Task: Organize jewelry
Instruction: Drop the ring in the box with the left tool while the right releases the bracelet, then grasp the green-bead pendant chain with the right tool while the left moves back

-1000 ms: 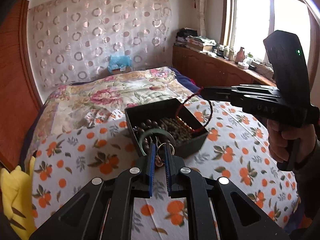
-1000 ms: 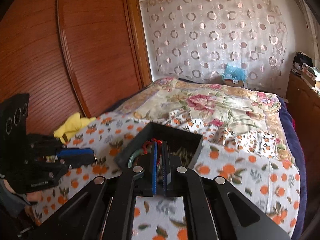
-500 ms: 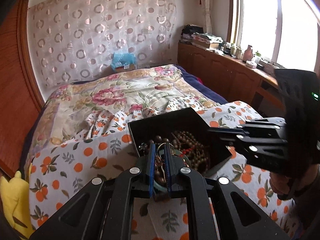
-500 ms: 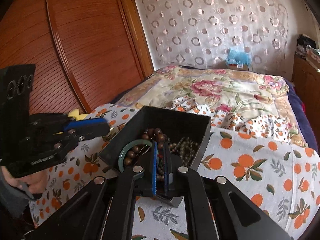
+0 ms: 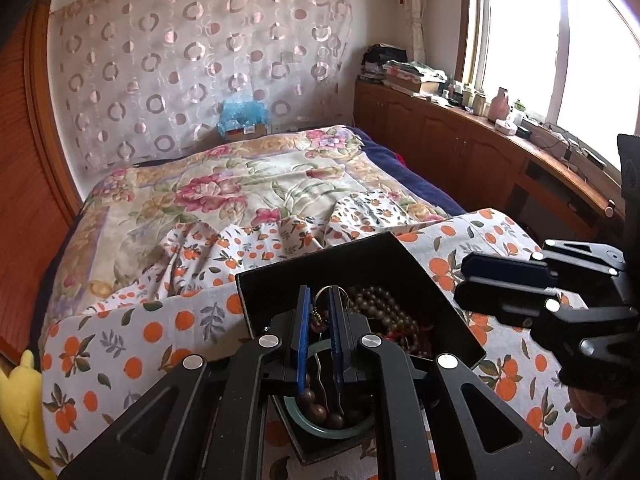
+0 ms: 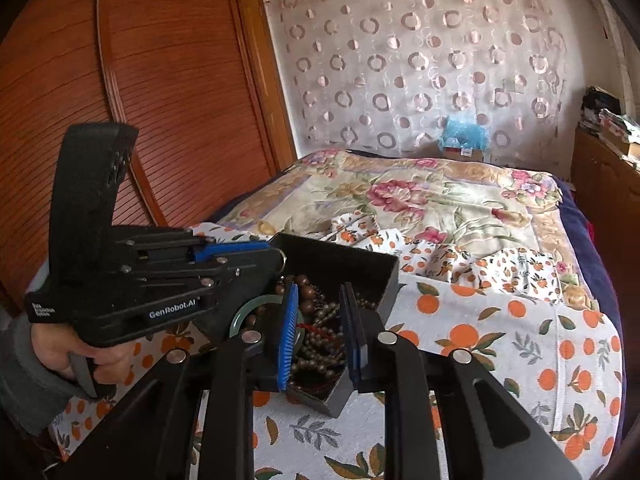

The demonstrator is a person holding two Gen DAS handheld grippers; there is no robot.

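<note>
The left gripper [image 5: 319, 312] is nearly shut, its two blue pads pinching a small metal ring [image 5: 327, 295] with a dangling charm, held over the near end of the box [image 5: 384, 258]. The right gripper [image 6: 320, 312] is opening, its jaws a modest gap apart above the beads; nothing is pressed between the pads.

One black open box sits on the orange-print cloth [image 6: 500, 340]. Inside it lie one green bangle [image 5: 340, 432], a strand of large dark-brown beads [image 5: 316, 412], and a heap of smaller olive-brown bead strands [image 6: 324, 344]; how many strands are in the heap I cannot tell. A red cord shows among them.

Both grippers crowd the box from opposite sides, the left one's tips over its near-left wall and the right one's over its near corner. The box walls stand upright all round. The cloth lies open to the right of the box and toward the floral quilt [image 6: 420, 200] beyond. One hand [image 6: 68, 354] in a grey sleeve grips the left handle.
</note>
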